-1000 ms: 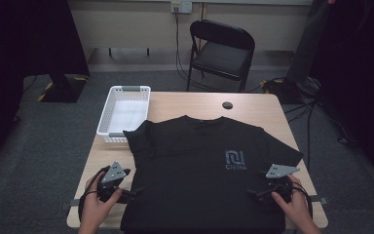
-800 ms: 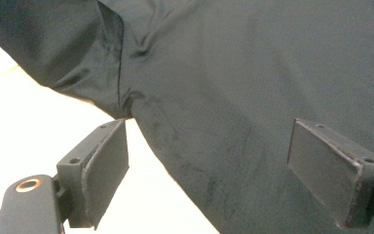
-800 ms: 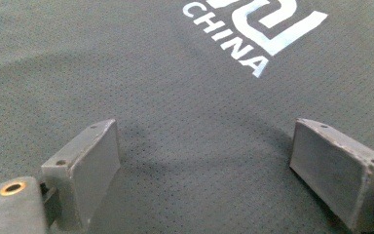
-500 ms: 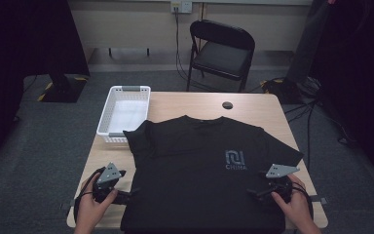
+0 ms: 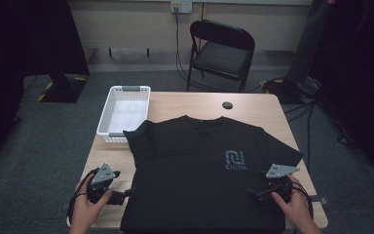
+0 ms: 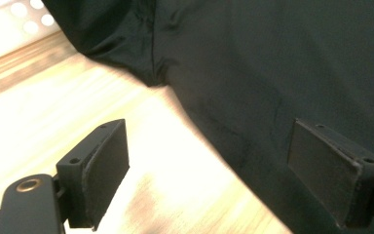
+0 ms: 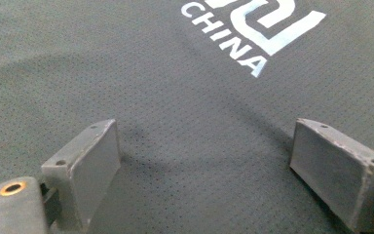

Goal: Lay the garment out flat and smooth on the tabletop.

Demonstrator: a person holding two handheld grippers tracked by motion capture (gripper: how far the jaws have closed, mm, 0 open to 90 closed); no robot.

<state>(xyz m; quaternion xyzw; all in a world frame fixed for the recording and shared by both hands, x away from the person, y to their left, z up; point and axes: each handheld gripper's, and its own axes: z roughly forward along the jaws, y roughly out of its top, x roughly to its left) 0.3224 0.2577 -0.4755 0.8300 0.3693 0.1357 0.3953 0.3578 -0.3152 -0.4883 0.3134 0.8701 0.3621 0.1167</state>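
A black T-shirt [image 5: 199, 170] with a pale "CHINA" logo [image 5: 235, 160] lies spread flat on the wooden table [image 5: 268, 109], collar away from me. My left gripper [image 5: 124, 196] is open at the shirt's left edge near the hem. In the left gripper view its jaws straddle that edge: one over bare wood, the other over the T-shirt [image 6: 272, 73]. My right gripper [image 5: 254, 192] stands open over the shirt's lower right, below the logo. In the right gripper view the T-shirt [image 7: 175, 107] fabric lies between the jaws, with the logo [image 7: 253, 29] beyond them.
A white plastic basket [image 5: 124, 113] sits at the table's far left corner, touching the shirt's left sleeve. A small black round object [image 5: 227, 105] lies on the far side of the table. A black folding chair [image 5: 221, 51] stands behind the table.
My left gripper has slid slightly left and nearer the table's front edge. The right gripper has barely moved. The shirt has not shifted.
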